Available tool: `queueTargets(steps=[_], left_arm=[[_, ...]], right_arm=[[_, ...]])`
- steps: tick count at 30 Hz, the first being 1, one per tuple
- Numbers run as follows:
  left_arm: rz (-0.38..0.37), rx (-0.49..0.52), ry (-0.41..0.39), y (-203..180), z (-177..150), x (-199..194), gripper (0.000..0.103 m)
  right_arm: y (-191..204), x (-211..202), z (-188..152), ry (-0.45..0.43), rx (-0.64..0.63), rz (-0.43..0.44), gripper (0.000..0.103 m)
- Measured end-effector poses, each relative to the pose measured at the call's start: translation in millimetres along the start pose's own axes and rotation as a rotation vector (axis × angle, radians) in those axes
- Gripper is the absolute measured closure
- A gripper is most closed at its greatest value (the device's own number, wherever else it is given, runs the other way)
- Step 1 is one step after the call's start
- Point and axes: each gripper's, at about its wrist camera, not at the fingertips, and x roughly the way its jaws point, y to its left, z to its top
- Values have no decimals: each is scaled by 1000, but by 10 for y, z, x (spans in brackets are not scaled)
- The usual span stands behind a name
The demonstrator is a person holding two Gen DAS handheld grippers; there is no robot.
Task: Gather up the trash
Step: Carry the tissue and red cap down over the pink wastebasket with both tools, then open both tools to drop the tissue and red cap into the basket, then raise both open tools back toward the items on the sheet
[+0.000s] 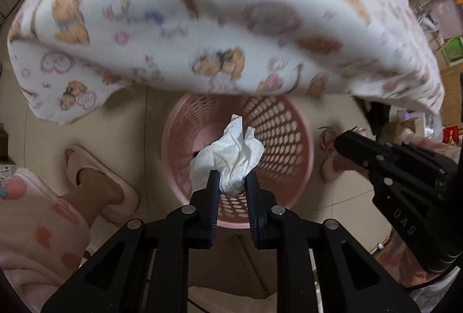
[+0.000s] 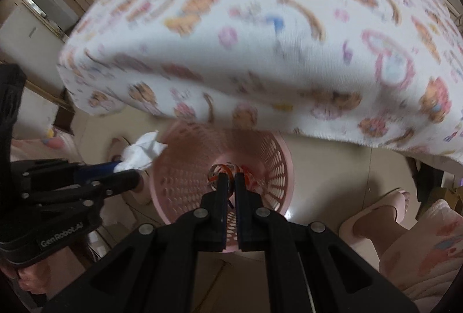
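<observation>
A pink perforated waste basket (image 1: 289,148) stands on the floor just below the table's edge. My left gripper (image 1: 232,179) hangs over its mouth, shut on a crumpled white tissue (image 1: 234,152). In the right wrist view the same basket (image 2: 179,168) lies under my right gripper (image 2: 230,177), which is shut on a crinkled red, orange and clear wrapper (image 2: 249,175). The left gripper (image 2: 127,172) with the tissue (image 2: 141,152) shows at the left there, over the basket's rim. The right gripper (image 1: 340,139) enters the left wrist view from the right.
A table under a white cloth with cartoon prints (image 1: 202,23) overhangs the basket's far side. A person's feet in pink slippers (image 1: 98,179) (image 2: 376,220) stand on either side of the basket on the beige tiled floor. Boxes and shelves crowd the far right (image 1: 451,46).
</observation>
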Motion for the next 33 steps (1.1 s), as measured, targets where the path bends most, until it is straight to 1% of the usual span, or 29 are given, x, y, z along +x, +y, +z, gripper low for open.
queueTargets(steps=[3, 4, 6, 11, 14, 16, 17, 19, 21, 23, 26, 28, 30, 32, 33], left_arm=[[-23, -19, 52, 6, -12, 134, 86], [-38, -35, 81, 34, -9, 189, 86], [-52, -62, 112, 76, -4, 267, 86], [-78, -101, 153, 137, -19, 379, 86], [-73, -100, 164, 137, -14, 435, 86], [-62, -95, 173, 126, -24, 469, 85], [-60, -96, 180, 132, -25, 487, 78], [-65, -99, 189, 125, -27, 511, 70], [-54, -87, 182, 122, -30, 490, 66], [-44, -77, 173, 107, -23, 459, 57], [-32, -75, 169, 109, -16, 422, 52], [-30, -67, 158, 99, -9, 375, 50], [0, -54, 130, 90, 8, 309, 45], [21, -42, 88, 77, 28, 212, 41], [25, -40, 68, 80, 39, 162, 40]], right_arm=[[-30, 90, -33, 17, -4, -16, 99], [-43, 118, -36, 22, -3, -21, 99], [-76, 168, -34, 32, 6, -26, 99], [-163, 219, -35, 57, 51, -8, 98], [-193, 211, -27, 62, 69, -2, 96], [-195, 200, -27, 64, 77, 12, 90], [-198, 191, -28, 64, 83, 21, 88], [-195, 174, -25, 58, 87, 18, 86], [-213, 144, -17, 48, 91, 9, 85], [-228, 116, -4, 38, 99, 14, 81], [-232, 34, 19, 4, 98, -5, 70], [-222, -59, 46, -46, 85, -30, 53], [-224, -119, 62, -71, 85, -29, 51], [-217, -195, 85, -87, 87, -5, 50], [-213, -245, 98, -103, 86, -3, 46]])
